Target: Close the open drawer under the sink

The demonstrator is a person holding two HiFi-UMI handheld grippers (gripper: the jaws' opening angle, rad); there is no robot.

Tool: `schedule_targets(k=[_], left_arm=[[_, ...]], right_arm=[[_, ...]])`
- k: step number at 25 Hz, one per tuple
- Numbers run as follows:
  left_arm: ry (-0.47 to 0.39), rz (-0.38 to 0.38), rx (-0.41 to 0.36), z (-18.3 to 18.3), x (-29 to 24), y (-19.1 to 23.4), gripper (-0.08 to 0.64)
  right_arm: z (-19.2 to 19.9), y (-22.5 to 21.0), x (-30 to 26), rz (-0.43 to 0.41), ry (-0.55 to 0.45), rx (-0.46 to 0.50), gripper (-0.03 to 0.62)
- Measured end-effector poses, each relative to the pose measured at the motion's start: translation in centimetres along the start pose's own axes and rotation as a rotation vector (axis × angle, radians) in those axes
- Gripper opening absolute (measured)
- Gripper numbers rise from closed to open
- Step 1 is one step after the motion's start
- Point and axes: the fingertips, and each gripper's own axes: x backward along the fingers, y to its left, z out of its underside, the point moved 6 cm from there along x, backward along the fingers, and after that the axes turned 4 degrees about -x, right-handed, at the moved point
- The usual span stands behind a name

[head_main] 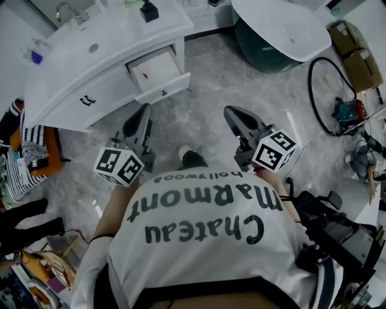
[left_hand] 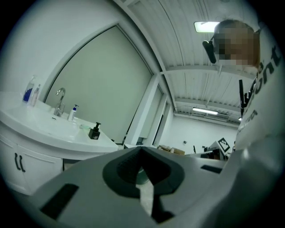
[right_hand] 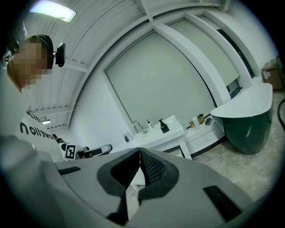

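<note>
Grey marbled floor [head_main: 217, 90] is seen across the middle of the head view, with a dark-sided bathtub [head_main: 277, 30] at the far right and a white vanity [head_main: 102, 54] at the far left. The vanity's tabletop is set with a sink, and a faucet [head_main: 65, 11] is mounted at its back edge. The open drawer [head_main: 158, 75] is found under the right end of that tabletop, pulled out over the floor, with its white inside shown from above.

The left gripper [head_main: 145, 108] and the right gripper [head_main: 232, 111] are held side by side in front of the person's chest, both pointed toward the vanity. The drawer lies ahead of the jaws and well apart from them, nearer to the left gripper's tips than to the right's.

In the left gripper view the jaws of the left gripper [left_hand: 141, 149] are seen closed tip to tip, with nothing held. In the right gripper view the right gripper [right_hand: 139, 150] is likewise closed and empty. A black soap dispenser [head_main: 149, 11] is placed on the tabletop above the drawer.
</note>
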Motion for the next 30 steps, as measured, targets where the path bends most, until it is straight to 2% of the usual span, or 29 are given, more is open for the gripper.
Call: schedule_targets(k=[3,6,11,17,23,30], left_arm=[[-0.006,0.015,-0.039,-1.0,-2.1,1.0,0.009],[-0.016,-0.002,-0.059,-2.0,-3.9,2.3,0.009],[-0.023,-0.017,-0.06,-2.9,-5.6,3.8,0.009],[-0.018,-0.033,-0.044,-2.6,-6.3,4.9,0.009],[-0.057,-0.018,-0.054,-3.0,-8.3,5.5,0.009],[-0.054,-0.018,-0.045,-3.4,-9.9,6.4,0.009]], right_arm=[[-1.8,-1.0,-2.0,-0.013,0.003,0.013,0.012],[-3.1,-2.0,-3.8,-0.031,0.006,0.015,0.012],[-4.8,-3.2,-6.4,-0.052,0.027,0.022,0.012],[-4.8,-3.5,-8.8,-0.083,0.068,0.025,0.012],[-5.1,-4.6,-9.7,-0.076,0.082,0.037,0.012],[-6.7,-5.4,-10.6,-0.071,0.079,0.055,0.012]])
